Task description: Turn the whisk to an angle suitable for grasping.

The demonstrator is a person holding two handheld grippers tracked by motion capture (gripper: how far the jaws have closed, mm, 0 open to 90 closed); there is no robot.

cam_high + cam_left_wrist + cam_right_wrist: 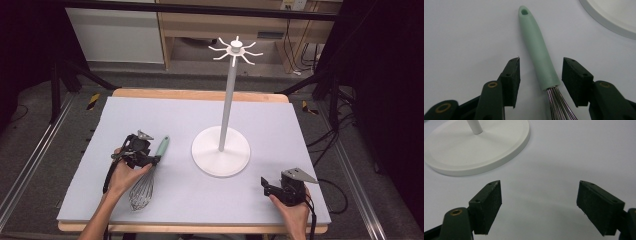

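High view, table [150, 107]: a pale grey mat covered a wooden top, with a person's forearms coming in from the near edge.
High view, whisk [150, 172]: it lay on the mat's near left part, its green handle pointing away from the person and its wire head toward the near edge.
High view, left gripper [150, 161]: held in the left hand, it sat over the whisk where handle and wires met.
High view, stand [221, 150]: a white round base near the mat's middle carried a tall pole topped with a ring of hooks, apart from the whisk on its right.
High view, right gripper [265, 185]: held in the right hand at the near right of the mat, well apart from the whisk and near the stand's base.
Left gripper view, whisk [537, 50]: the handle, with a hole in its far end, lay between the two jaws, and the wires began level with the pads.
Left gripper view, jaws: partly open, a clear gap on each side of the handle, so nothing was gripped.
Left gripper view, stand [609, 17]: the base rim curved across the upper right corner.
Right gripper view, jaws: wide apart over bare mat, with nothing between them.
Right gripper view, stand [506, 152]: the base and the foot of the pole lay ahead at upper left.
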